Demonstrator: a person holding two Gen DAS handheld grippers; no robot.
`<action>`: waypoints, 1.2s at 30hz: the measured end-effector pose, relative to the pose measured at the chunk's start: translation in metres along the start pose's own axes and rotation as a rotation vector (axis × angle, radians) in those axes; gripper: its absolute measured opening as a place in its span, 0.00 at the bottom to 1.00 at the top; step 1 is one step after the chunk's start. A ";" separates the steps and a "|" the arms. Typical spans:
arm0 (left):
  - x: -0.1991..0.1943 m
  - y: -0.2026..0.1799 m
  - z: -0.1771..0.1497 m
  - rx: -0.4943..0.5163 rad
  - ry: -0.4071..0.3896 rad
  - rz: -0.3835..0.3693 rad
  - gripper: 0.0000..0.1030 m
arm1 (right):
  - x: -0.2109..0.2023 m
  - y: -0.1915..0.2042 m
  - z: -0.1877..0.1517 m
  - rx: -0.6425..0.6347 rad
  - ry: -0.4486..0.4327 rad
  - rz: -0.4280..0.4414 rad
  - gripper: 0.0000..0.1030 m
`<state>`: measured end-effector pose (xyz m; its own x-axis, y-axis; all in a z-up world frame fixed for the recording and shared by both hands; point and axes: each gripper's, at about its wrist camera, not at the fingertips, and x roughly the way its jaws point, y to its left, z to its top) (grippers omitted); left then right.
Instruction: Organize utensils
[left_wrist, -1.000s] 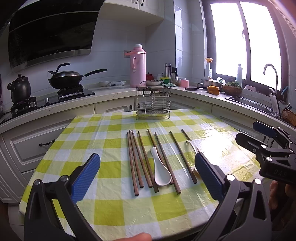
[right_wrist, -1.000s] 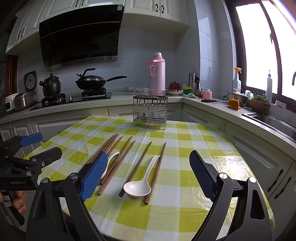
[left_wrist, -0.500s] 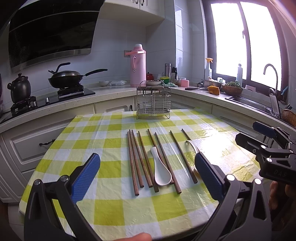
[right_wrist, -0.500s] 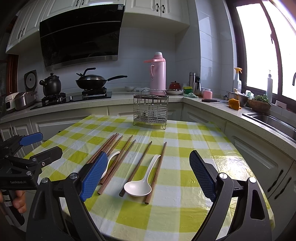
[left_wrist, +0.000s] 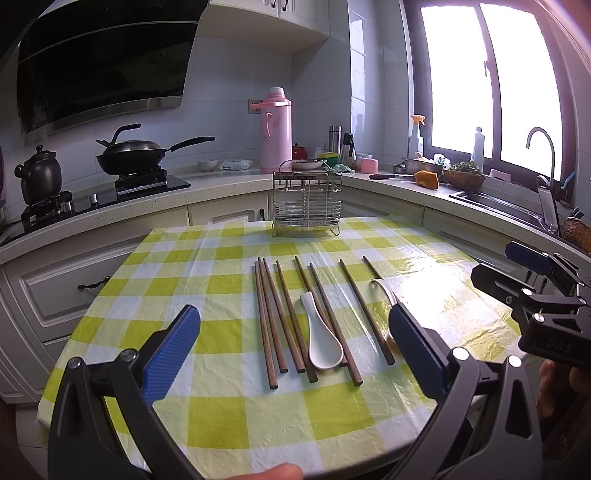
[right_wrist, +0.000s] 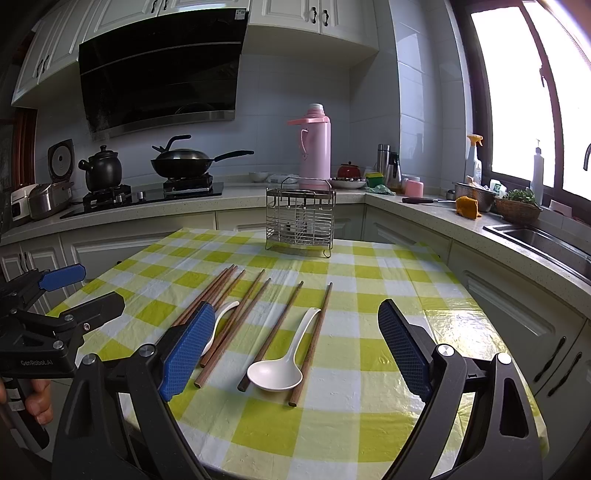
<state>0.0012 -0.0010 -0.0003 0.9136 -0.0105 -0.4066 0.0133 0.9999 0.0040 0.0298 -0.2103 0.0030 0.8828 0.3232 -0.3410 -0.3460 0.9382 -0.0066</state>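
Several brown wooden chopsticks (left_wrist: 280, 314) (right_wrist: 236, 314) lie side by side on the yellow-checked tablecloth (left_wrist: 229, 280) (right_wrist: 376, 280). Among them lies a white ceramic spoon (left_wrist: 321, 341) (right_wrist: 282, 363); a second white spoon (left_wrist: 384, 290) (right_wrist: 221, 314) is partly hidden behind a finger pad in each view. A wire utensil rack (left_wrist: 306, 208) (right_wrist: 300, 218) stands upright at the table's far edge. My left gripper (left_wrist: 295, 354) hangs open above the near edge, nothing between its blue pads. My right gripper (right_wrist: 295, 347) is open too, over the right-hand spoon and holding nothing.
A counter runs behind the table with a pink thermos (left_wrist: 275, 131) (right_wrist: 314, 144), a wok (left_wrist: 133, 155) (right_wrist: 184, 162) on the hob and a black kettle (left_wrist: 38, 179). A sink (right_wrist: 543, 236) and tap (left_wrist: 543, 147) sit to the right. Cabinets (right_wrist: 517, 314) flank the table.
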 end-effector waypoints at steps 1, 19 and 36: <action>0.000 0.000 0.000 -0.001 0.001 0.000 0.96 | 0.001 0.000 -0.001 0.000 0.000 0.000 0.82; 0.032 0.010 0.004 -0.030 0.071 -0.045 0.96 | 0.040 -0.013 0.001 0.037 0.117 0.007 0.82; 0.171 0.020 0.009 -0.158 0.396 -0.211 0.48 | 0.171 -0.022 -0.015 0.100 0.457 0.053 0.48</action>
<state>0.1616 0.0176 -0.0613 0.6719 -0.2398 -0.7008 0.0915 0.9658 -0.2427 0.1832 -0.1776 -0.0694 0.6265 0.3043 -0.7176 -0.3346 0.9365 0.1051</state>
